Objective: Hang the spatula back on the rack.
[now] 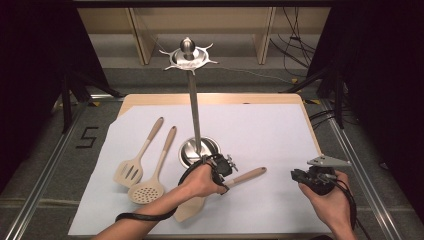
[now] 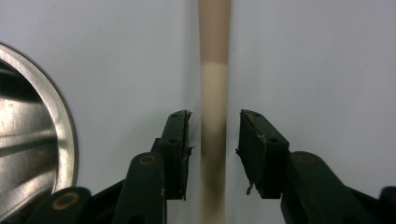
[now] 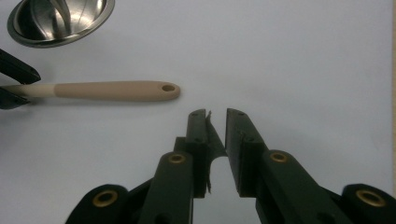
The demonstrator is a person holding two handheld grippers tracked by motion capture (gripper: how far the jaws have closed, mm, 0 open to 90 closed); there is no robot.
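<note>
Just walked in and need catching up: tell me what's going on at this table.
A person works with a gripper in each hand. The left gripper straddles the handle of a beige spatula lying on the white paper beside the steel rack's base; its pads are not yet pressing it. The right gripper, nearly shut and empty, waits off to the side. A slotted turner and skimmer lie nearby.

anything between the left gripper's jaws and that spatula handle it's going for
Nothing visible. The spatula handle already lies between the left gripper jaws, a bare gap on each side; the pads do not press on it yet.
</note>
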